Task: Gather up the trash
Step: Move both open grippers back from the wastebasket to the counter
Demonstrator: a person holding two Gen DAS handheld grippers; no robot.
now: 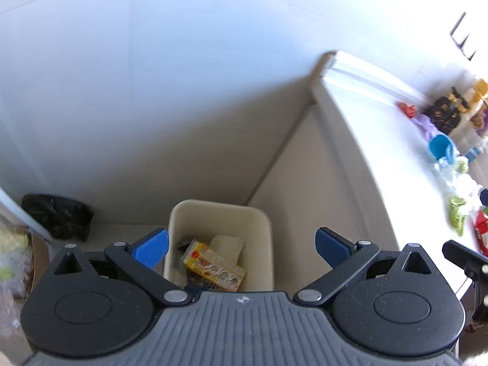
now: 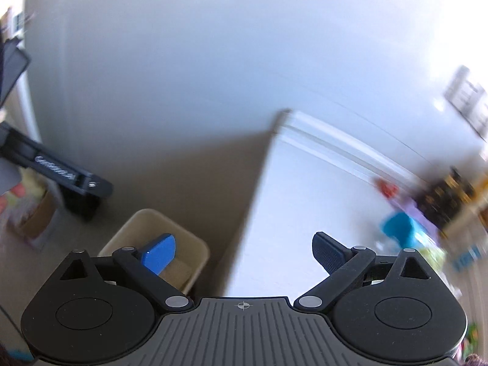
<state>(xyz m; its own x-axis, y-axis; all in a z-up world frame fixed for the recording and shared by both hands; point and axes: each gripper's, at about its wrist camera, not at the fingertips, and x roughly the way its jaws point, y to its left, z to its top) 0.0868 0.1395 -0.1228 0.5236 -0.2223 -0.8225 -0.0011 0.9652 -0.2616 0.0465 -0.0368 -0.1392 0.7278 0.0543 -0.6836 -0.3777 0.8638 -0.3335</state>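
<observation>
White counter (image 1: 375, 128) runs along the right of the left wrist view, its edge slanting from upper centre to lower right. Pale wall (image 1: 152, 61) fills the upper frame. Beige floor (image 1: 292, 183) below, in the corner between wall and counter side.

Cream bin (image 1: 219, 213) stands on the floor at lower centre, open-topped. Inside: a yellow box (image 1: 213, 267) with printing too small to read, a pale textured piece (image 1: 227, 244) behind it, something dark beneath. Black bag (image 1: 58, 215) lies at left against the wall.

Far right on the counter, blurred clutter: blue cup (image 1: 442, 148), green scraps (image 1: 457, 213), a red packet (image 1: 482, 231), a dark item (image 1: 443, 114).

Left hand-held gripper (image 1: 242, 245) directly above the bin, blue fingers (image 1: 152, 247) wide apart, nothing between them.

Right wrist view is motion-blurred. Right hand-held gripper (image 2: 244, 253) spread wide, empty, straddling the counter edge; bin (image 2: 146, 222) at lower left. The black bar (image 2: 61, 172) at left carries white lettering, unreadable.
</observation>
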